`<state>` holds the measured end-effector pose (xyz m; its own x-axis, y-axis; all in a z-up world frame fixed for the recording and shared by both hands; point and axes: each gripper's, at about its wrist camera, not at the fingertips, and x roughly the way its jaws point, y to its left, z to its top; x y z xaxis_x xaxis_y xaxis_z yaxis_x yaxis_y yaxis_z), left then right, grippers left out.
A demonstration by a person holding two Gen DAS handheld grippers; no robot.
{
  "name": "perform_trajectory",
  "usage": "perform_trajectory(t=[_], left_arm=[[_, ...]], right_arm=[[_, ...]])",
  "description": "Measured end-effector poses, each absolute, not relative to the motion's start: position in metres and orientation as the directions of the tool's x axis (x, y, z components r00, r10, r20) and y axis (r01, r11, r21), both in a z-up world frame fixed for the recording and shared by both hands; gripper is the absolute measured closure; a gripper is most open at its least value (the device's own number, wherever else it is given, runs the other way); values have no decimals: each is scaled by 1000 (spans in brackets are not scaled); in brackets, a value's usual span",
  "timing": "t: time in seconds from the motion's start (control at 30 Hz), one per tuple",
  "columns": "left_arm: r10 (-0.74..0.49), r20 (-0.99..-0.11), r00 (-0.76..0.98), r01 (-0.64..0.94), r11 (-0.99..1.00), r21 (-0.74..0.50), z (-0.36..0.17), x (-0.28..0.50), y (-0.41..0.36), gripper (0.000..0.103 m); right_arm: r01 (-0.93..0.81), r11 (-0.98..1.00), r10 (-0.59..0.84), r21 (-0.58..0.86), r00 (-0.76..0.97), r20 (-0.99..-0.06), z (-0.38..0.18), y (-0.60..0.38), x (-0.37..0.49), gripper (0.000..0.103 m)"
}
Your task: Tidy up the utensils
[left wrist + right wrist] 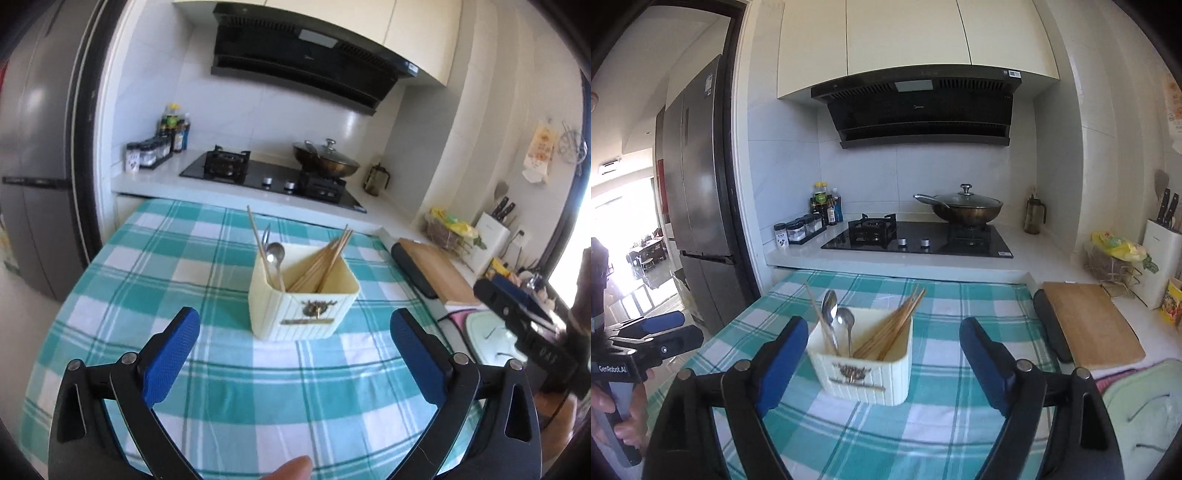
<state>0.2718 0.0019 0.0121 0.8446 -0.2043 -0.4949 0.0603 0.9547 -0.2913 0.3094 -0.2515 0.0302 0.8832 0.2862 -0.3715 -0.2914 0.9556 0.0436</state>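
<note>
A cream utensil holder (314, 325) (864, 373) stands on the teal checked tablecloth (147, 258). In one half lean wooden chopsticks (325, 262) (894, 325); in the other stand metal spoons (275, 254) (838, 321), a fork and one stray chopstick. My left gripper (295, 317) hangs open just short of the holder, nothing between its blue pads. My right gripper (883, 325) is open too, its fingers either side of the holder's near face without touching it. Each gripper shows at the edge of the other's view.
A wooden cutting board (1089, 321) lies on the counter right of the table, with a knife block (1163, 258) behind it. Beyond the table is a gas hob with a lidded wok (964, 210) and spice jars (801, 229). A grey fridge (698, 192) stands at left.
</note>
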Motion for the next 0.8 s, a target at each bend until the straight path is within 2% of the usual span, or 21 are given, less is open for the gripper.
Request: perform_trajectory(t=[0.03, 0.07, 0.2, 0.3, 0.4, 0.53, 0.8], left_arm=[[-185, -502, 845, 40, 958, -285, 11, 263, 1, 0], [-154, -512, 845, 19, 966, -259, 11, 256, 0, 0], [-34, -517, 855, -46, 989, -141, 14, 237, -7, 0], [18, -515, 857, -81, 992, -100, 16, 232, -9, 0], [70, -502, 862, -107, 993, -46, 17, 229, -13, 0], [95, -482, 871, -113, 993, -10, 18, 219, -16, 0], [71, -492, 868, -92, 996, -18, 19, 215, -21, 0]], right_arm=[[-275, 960, 274, 49, 889, -367, 22, -253, 294, 8], [-256, 966, 255, 46, 897, -360, 13, -254, 280, 0], [-211, 977, 192, -9, 905, -381, -8, -247, 241, 0], [-212, 977, 185, -18, 890, -417, -6, -245, 232, 0], [-168, 985, 142, -30, 903, -405, 5, -242, 225, 0], [-145, 988, 116, -47, 914, -389, 14, -240, 215, 0], [-158, 986, 127, -52, 919, -374, 15, -231, 204, 0]])
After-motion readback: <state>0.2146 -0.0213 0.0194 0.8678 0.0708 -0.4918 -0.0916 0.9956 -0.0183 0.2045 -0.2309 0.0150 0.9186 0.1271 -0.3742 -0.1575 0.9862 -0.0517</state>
